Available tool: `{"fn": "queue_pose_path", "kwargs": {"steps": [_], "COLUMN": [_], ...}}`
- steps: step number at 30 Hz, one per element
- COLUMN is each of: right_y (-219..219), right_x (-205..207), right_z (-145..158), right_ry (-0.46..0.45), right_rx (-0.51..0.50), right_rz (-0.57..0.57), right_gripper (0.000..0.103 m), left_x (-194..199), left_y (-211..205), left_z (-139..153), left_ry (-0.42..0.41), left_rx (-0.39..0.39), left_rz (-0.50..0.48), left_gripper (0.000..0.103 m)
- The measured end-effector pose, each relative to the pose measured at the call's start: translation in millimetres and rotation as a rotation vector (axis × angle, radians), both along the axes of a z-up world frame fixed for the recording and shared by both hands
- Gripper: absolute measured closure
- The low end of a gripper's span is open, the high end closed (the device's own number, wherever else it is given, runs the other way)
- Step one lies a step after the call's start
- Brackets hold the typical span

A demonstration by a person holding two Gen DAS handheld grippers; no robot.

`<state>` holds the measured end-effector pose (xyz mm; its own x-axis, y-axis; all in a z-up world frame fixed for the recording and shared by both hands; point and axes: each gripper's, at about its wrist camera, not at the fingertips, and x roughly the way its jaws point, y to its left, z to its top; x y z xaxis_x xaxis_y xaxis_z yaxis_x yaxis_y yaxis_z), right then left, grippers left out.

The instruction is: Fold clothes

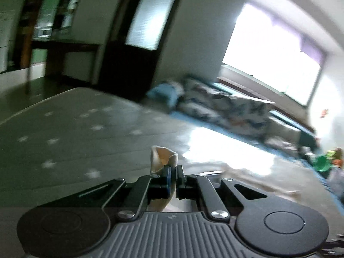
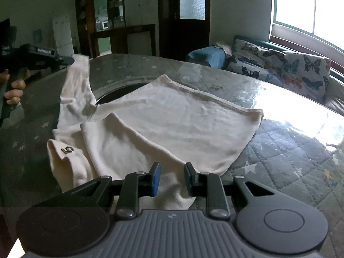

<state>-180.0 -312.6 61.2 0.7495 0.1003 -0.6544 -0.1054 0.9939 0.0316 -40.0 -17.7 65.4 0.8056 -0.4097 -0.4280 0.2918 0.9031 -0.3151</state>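
Note:
A cream long-sleeved shirt (image 2: 172, 124) lies partly folded on the glass-topped table (image 2: 290, 150). One sleeve, with a dark mark on its cuff (image 2: 67, 150), is folded across at the near left. My left gripper (image 1: 173, 172) is shut on the end of the other sleeve (image 1: 163, 157). In the right wrist view that gripper (image 2: 68, 59) holds the sleeve (image 2: 77, 81) lifted at the far left, above the table. My right gripper (image 2: 172, 178) is open and empty, just above the shirt's near edge.
A sofa with butterfly-print cushions (image 2: 290, 71) stands behind the table under a bright window (image 2: 305, 8). A dark wooden door (image 2: 185, 21) and a cabinet (image 2: 120, 36) are at the back. A round dark opening (image 2: 120, 90) shows under the glass by the shirt.

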Motion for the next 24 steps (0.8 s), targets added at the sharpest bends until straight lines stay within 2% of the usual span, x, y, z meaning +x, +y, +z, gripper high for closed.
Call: {"fn": "queue_pose_path", "kwargs": {"steps": [8,12,17,20,24], "right_y": [-7.9,-10.3,-12.7,-14.2,-16.1], "right_x": [-5.1,-6.4,-7.5,-8.2,-9.1], "right_z": [5.6,7.7,10.1,11.6,13.5], "right_ry": [-0.022,-0.028,-0.033,-0.036,-0.040], "right_rx": [0.033,0.051,0.073,0.087,0.106], "right_rz": [-0.025,-0.031,-0.034,-0.036,-0.038], "right_gripper": [0.080,0.080,0.080,0.080,0.079], "left_x": [-40.9,-59.9,-73.5,-78.1,-91.0], "left_y": [-62.1,-94.9,-133.2,-141.5,-136.6], "left_z": [25.1,17.8,-18.7,-33.7,-35.7], "left_ry": [-0.037,-0.014,0.099,0.168,0.164], "left_rx": [-0.124,-0.160,-0.088,-0.039,0.017], "left_rz": [-0.295,-0.438,-0.562,-0.611,-0.671], "left_gripper": [0.099,0.098,0.098,0.095,0.090]}}
